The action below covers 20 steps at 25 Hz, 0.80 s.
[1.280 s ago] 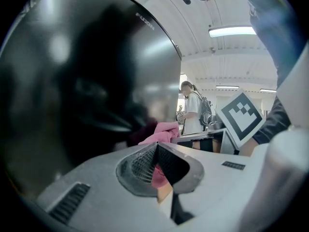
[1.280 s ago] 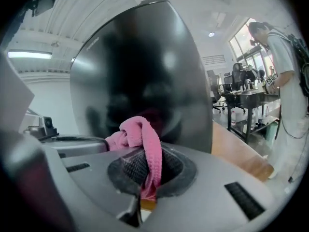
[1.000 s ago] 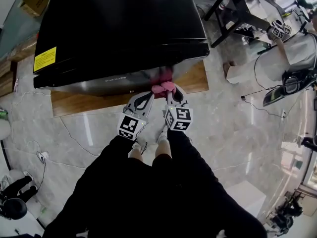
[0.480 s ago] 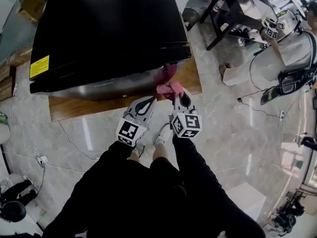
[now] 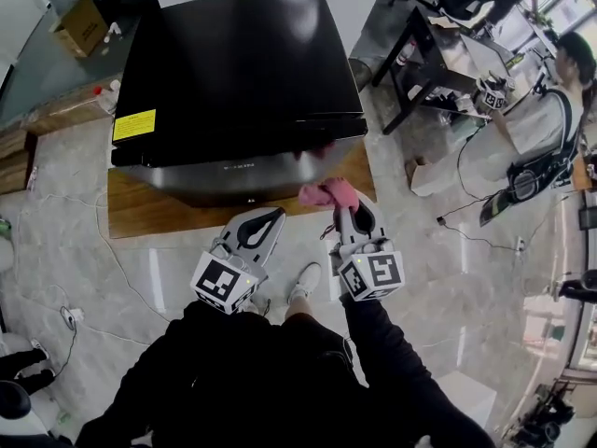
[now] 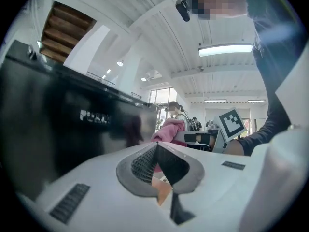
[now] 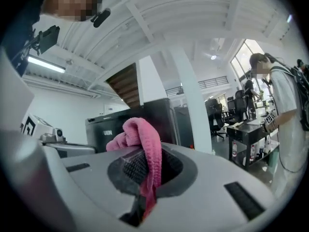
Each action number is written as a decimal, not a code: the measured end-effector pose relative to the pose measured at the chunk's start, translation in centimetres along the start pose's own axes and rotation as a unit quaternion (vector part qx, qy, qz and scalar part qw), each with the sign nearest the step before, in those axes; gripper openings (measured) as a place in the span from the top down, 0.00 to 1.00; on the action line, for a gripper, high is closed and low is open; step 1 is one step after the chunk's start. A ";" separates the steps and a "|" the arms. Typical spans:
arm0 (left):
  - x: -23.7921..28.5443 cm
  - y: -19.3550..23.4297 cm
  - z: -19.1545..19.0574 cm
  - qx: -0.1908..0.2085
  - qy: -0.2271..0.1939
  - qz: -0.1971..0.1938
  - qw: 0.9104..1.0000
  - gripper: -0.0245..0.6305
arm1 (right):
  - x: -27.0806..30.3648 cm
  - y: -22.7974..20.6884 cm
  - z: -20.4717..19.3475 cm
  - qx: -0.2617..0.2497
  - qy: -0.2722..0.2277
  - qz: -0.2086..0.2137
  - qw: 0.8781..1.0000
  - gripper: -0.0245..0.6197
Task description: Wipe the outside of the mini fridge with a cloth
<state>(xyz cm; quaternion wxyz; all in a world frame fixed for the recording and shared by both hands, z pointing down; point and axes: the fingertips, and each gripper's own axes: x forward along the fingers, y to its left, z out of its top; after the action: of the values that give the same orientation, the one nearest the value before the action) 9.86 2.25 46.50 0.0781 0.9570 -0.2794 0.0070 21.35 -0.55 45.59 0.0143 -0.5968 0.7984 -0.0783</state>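
Cardboard box (image 5: 82, 21) sits at the far left, on the grey floor (image 5: 466, 269) behind the mini fridge (image 5: 233, 73). The fridge is black on top, with a yellow sticker (image 5: 135, 124) near its left edge. Its shiny front faces the person, and it stands on a low wooden board (image 5: 131, 215).

The left gripper (image 5: 264, 220) hangs just in front of that board, near the middle of the fridge's front. Its fingers (image 6: 140, 161) are closed tip to tip with nothing between them.

To its right, the pink cloth (image 5: 328, 194) is bunched up just beside the right end of the fridge's front; contact cannot be made out. The right gripper (image 5: 350, 203) has its fingers clamped on the cloth (image 7: 140, 139), which mounds above the tips and trails down between them.

Further right stands a black desk (image 5: 410, 73), and a person (image 5: 550, 110) is at the far right edge.
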 end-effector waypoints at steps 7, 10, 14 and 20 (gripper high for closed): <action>-7.4 2.5 8.6 0.023 -0.015 0.028 0.999 0.95 | 0.8 10.2 7.2 -0.012 -0.008 0.081 0.997 0.94; -10.6 3.7 12.0 0.031 -0.024 0.031 0.999 0.95 | 1.5 14.8 10.5 -0.033 -0.020 0.113 0.993 0.94; -14.8 5.7 16.5 0.061 -0.036 0.042 0.997 0.95 | 3.1 19.7 15.5 -0.071 -0.041 0.143 0.986 0.94; -19.4 10.9 21.6 0.083 -0.053 0.076 0.992 0.95 | 7.9 25.4 19.8 -0.140 -0.037 0.187 0.972 0.94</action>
<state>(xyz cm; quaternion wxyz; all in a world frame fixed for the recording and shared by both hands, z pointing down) -13.03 0.27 25.67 -0.0171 0.9352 -0.3533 -0.0146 -2.80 -3.22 23.02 -0.0258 -0.4351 0.8980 0.0602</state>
